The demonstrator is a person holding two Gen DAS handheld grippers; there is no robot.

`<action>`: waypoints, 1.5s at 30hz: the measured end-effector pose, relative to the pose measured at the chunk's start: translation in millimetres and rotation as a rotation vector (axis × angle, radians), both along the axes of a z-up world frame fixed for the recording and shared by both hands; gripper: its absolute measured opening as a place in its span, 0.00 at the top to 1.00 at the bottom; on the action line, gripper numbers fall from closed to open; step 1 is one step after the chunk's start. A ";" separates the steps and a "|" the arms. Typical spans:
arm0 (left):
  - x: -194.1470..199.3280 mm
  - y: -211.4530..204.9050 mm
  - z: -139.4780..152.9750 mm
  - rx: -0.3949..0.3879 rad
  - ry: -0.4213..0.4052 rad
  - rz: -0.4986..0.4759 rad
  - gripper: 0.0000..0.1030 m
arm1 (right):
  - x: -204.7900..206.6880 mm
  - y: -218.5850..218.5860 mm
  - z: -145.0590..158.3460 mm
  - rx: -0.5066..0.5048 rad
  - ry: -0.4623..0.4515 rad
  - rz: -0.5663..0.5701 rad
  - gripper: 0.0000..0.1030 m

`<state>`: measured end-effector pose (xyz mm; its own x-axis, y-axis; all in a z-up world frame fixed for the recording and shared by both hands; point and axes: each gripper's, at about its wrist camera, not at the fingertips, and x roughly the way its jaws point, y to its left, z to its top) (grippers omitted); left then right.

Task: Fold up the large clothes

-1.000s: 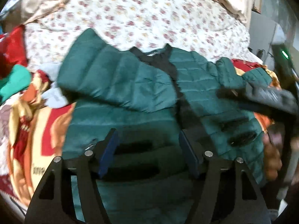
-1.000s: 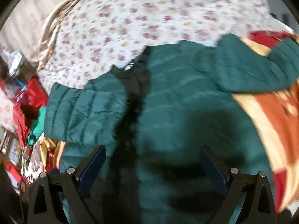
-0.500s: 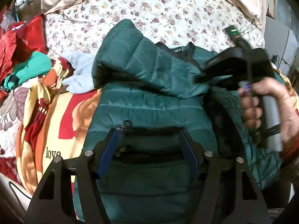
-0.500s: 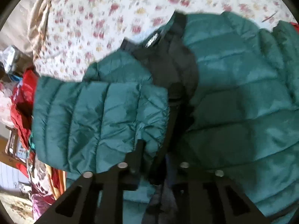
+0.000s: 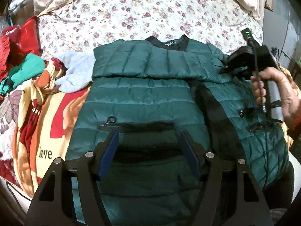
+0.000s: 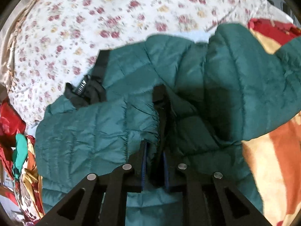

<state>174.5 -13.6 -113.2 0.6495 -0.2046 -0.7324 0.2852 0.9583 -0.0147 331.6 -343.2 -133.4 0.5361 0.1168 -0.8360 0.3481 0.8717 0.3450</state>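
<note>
Green puffer jacket [image 5: 143, 101] lies front-up on the bed [image 5: 150, 9], over a patterned blanket [image 5: 56, 124]. The right tool [image 6: 153, 156] is pressed together, pinching the cuff of the sleeve [image 5: 150, 62] laid across the chest; the left tool [image 5: 148, 146] hovers spread above the pocket. Sleeve-folding looks to be in hand; next the cuff needs releasing flat, then the other sleeve [image 6: 244, 79] brought in.
</note>
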 end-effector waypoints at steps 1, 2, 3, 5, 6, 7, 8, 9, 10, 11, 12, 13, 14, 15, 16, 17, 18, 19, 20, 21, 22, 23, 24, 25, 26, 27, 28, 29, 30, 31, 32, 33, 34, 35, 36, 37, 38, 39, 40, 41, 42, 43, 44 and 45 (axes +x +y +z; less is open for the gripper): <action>-1.2 -3.0 0.5 0.007 0.001 -0.005 0.34 | 1.1 -0.6 -5.5 0.008 0.004 -0.005 0.83; -2.5 -4.9 1.5 0.010 0.001 -0.008 0.34 | 1.0 -1.8 -12.4 0.027 0.005 -0.016 0.77; -4.4 -7.2 3.5 0.012 0.001 -0.012 0.34 | 0.4 -3.2 -16.1 0.043 -0.001 -0.028 0.71; -7.8 -9.6 7.3 0.010 -0.002 -0.017 0.34 | -1.8 -4.1 -19.9 0.069 -0.033 -0.029 0.64; -10.7 -11.7 10.3 0.010 -0.005 -0.022 0.34 | -1.0 -2.8 -19.6 0.064 -0.037 -0.013 0.64; -14.6 -14.4 13.8 0.011 -0.011 -0.030 0.34 | -0.4 -1.1 -17.2 0.047 -0.029 0.006 0.63; -17.7 -16.4 16.4 0.012 -0.017 -0.035 0.34 | -1.2 0.0 -14.1 0.038 -0.019 0.022 0.63; -20.9 -18.6 18.8 0.014 -0.023 -0.040 0.34 | -3.5 -0.8 -9.4 0.038 -0.016 0.036 0.63; -24.3 -21.1 21.4 0.017 -0.028 -0.046 0.34 | -7.3 -2.5 -4.2 0.045 -0.024 0.047 0.63; -27.5 -23.7 23.7 0.019 -0.031 -0.052 0.34 | -14.9 -6.6 3.7 0.049 -0.044 0.059 0.63; -30.0 -25.6 25.4 0.019 -0.032 -0.058 0.34 | -24.0 -12.4 11.9 0.037 -0.065 0.064 0.63; -32.6 -27.9 27.0 0.019 -0.032 -0.065 0.34 | -35.0 -21.1 20.6 0.011 -0.086 0.063 0.63; -35.3 -30.4 28.5 0.017 -0.031 -0.072 0.34 | -41.7 -28.6 25.2 -0.007 -0.098 0.058 0.63; -37.7 -32.5 29.8 0.014 -0.029 -0.077 0.34 | -51.9 -41.9 30.2 -0.029 -0.107 0.043 0.63; -40.3 -35.3 31.2 0.010 -0.026 -0.084 0.34 | -62.4 -58.2 33.6 -0.052 -0.110 0.017 0.63; -42.1 -37.3 32.0 0.008 -0.025 -0.090 0.34 | -70.7 -71.2 35.4 -0.071 -0.110 -0.007 0.63; -44.0 -40.0 32.7 0.008 -0.023 -0.095 0.34 | -81.2 -90.8 37.1 -0.101 -0.107 -0.044 0.63; -45.5 -43.1 32.9 0.009 -0.021 -0.103 0.34 | -88.7 -106.7 37.7 -0.125 -0.102 -0.076 0.63; -46.6 -45.5 32.7 0.011 -0.019 -0.107 0.34 | -98.8 -127.6 38.2 -0.154 -0.096 -0.120 0.63; -47.4 -48.2 32.1 0.015 -0.017 -0.112 0.34 | -108.5 -147.6 38.2 -0.175 -0.091 -0.164 0.63; -47.2 -51.5 30.4 0.019 -0.014 -0.117 0.34 | -116.7 -167.2 38.0 -0.191 -0.087 -0.208 0.63; -47.5 -53.7 28.6 0.022 -0.012 -0.120 0.34 | -125.1 -189.4 37.8 -0.207 -0.081 -0.264 0.63; -46.3 -55.7 25.7 0.028 -0.007 -0.122 0.34 | -131.9 -207.3 37.0 -0.214 -0.079 -0.309 0.63; -44.3 -57.6 21.9 0.035 0.002 -0.122 0.34 | -138.7 -227.3 35.9 -0.214 -0.081 -0.357 0.63; -42.2 -59.1 17.5 0.041 0.017 -0.120 0.34 | -142.4 -239.6 35.0 -0.215 -0.081 -0.384 0.63; -39.1 -60.6 12.7 0.044 0.036 -0.117 0.34 | -146.1 -254.6 35.1 -0.223 -0.078 -0.418 0.63; -36.4 -61.5 9.1 0.044 0.052 -0.112 0.35 | -149.5 -267.3 36.8 -0.231 -0.077 -0.444 0.63; -34.3 -61.7 6.2 0.042 0.064 -0.108 0.34 | -148.8 -274.4 38.0 -0.239 -0.075 -0.458 0.63; -31.4 -62.0 2.9 0.039 0.080 -0.102 0.34 | -148.6 -284.0 37.7 -0.246 -0.069 -0.478 0.63; -28.9 -62.1 -0.2 0.037 0.093 -0.096 0.34 | -148.7 -293.4 36.4 -0.246 -0.062 -0.496 0.63; -27.5 -62.7 -2.8 0.040 0.102 -0.091 0.34 | -148.6 -299.8 34.8 -0.241 -0.057 -0.509 0.63; -25.8 -63.2 -5.5 0.047 0.109 -0.086 0.34 | -147.3 -307.7 32.2 -0.223 -0.058 -0.523 0.64; -25.0 -63.5 -7.2 0.052 0.114 -0.083 0.35 | -145.9 -313.6 30.9 -0.199 -0.075 -0.530 0.64; -23.4 -63.9 -9.3 0.058 0.120 -0.078 0.34 | -144.1 -316.3 32.1 -0.194 -0.088 -0.533 0.63; -22.4 -64.3 -10.8 0.061 0.124 -0.074 0.34 | -141.4 -316.5 33.5 -0.200 -0.090 -0.531 0.63; -21.2 -64.8 -12.0 0.063 0.128 -0.070 0.34 | -135.5 -315.7 35.4 -0.213 -0.086 -0.522 0.63; -20.1 -65.5 -13.0 0.064 0.132 -0.068 0.35 | -131.3 -313.5 36.4 -0.228 -0.081 -0.513 0.63; -19.5 -65.8 -13.8 0.064 0.135 -0.067 0.35 | -125.9 -311.8 37.8 -0.246 -0.075 -0.501 0.66; -19.0 -66.5 -14.5 0.064 0.138 -0.067 0.35 | -121.2 -309.6 39.1 -0.267 -0.066 -0.489 0.71; -19.0 -66.2 -14.7 0.063 0.138 -0.069 0.35 | -118.1 -308.9 39.4 -0.281 -0.060 -0.479 0.85; -19.2 -66.3 -14.7 0.062 0.137 -0.070 0.34 | -116.2 -306.3 42.0 -0.290 -0.058 -0.466 0.90; -19.3 -66.1 -14.4 0.062 0.135 -0.071 0.34 | -116.5 -303.4 46.4 -0.293 -0.067 -0.457 0.92; -20.0 -65.8 -13.9 0.061 0.132 -0.072 0.35 | -117.9 -300.9 49.9 -0.296 -0.079 -0.452 0.92; -20.5 -64.8 -13.4 0.058 0.129 -0.072 0.35 | -120.0 -295.4 57.1 -0.303 -0.096 -0.444 0.93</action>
<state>154.0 -78.5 -126.6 0.5342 -0.2017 -0.8210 0.3523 0.9359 -0.0006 211.5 -638.6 -76.3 0.5548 -0.3770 -0.7417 0.6848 0.7132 0.1497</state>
